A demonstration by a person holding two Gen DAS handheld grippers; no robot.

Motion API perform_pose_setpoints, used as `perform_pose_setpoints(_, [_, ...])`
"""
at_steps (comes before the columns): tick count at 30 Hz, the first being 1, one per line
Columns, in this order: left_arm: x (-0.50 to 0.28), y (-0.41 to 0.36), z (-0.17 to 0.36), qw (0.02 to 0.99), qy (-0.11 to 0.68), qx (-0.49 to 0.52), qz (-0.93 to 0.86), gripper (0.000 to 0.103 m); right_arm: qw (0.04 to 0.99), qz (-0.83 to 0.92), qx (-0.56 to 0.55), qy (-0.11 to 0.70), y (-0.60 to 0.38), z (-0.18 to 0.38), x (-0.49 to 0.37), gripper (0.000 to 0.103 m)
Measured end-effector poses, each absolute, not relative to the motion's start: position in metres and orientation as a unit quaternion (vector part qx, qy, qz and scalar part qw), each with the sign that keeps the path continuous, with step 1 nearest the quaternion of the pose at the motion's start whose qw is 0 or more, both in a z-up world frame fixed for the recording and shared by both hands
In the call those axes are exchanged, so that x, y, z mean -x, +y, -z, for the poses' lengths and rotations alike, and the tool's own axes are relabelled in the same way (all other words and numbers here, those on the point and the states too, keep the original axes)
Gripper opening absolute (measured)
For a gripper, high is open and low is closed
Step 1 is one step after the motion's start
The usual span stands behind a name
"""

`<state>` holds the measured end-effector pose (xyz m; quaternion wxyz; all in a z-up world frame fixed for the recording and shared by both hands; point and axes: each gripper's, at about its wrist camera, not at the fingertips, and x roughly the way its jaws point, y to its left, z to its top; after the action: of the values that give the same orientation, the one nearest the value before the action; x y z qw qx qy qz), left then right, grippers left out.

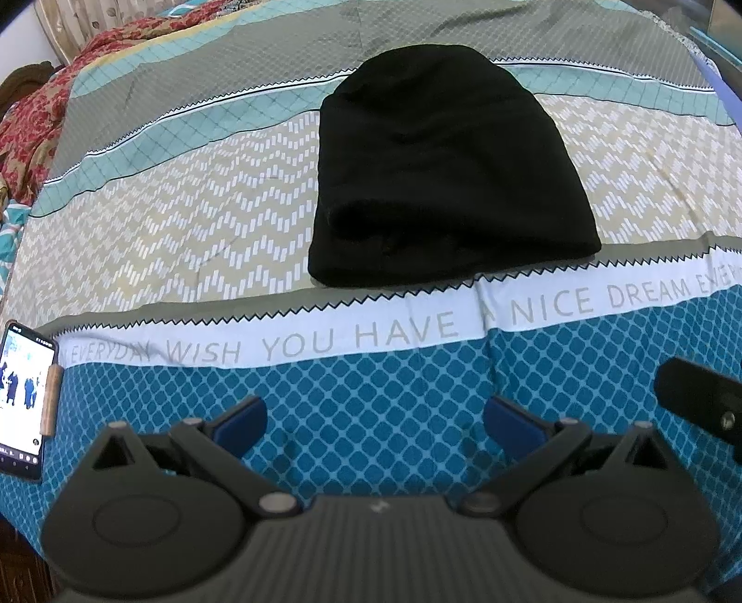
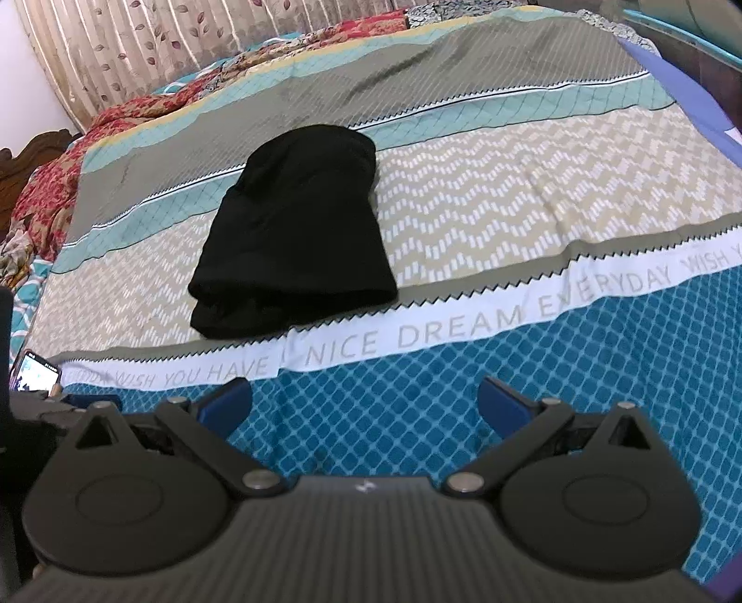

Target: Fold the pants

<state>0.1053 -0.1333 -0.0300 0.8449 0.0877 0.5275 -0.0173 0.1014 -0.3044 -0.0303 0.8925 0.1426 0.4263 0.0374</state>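
Black pants (image 1: 445, 176) lie folded into a compact stack on the patterned bedsheet (image 1: 185, 218), the thick folded edge toward me. In the right wrist view the same pants (image 2: 297, 232) sit left of centre. My left gripper (image 1: 375, 417) hovers open over the blue diamond band of the sheet, well short of the pants, nothing between its blue pads (image 1: 241, 422). My right gripper (image 2: 366, 401) is likewise open and empty, back from the pants. Part of the right gripper's black body (image 1: 695, 394) shows at the left wrist view's right edge.
A phone (image 1: 23, 399) with a lit screen lies at the bed's near left edge, also visible as phone (image 2: 37, 371). A red floral blanket (image 1: 37, 116) is bunched at the far left. A curtain (image 2: 139, 41) hangs behind the bed. A dark wooden frame (image 2: 28, 157) stands at left.
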Motion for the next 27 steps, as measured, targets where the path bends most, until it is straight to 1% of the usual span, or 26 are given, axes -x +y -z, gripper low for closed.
perform_pose_setpoints(27, [-0.113, -0.125, 0.042, 0.835, 0.542, -0.095, 0.008, 0.103, 0.891, -0.041, -0.151, 0.426, -0.302, 0.032, -0.105, 0.103])
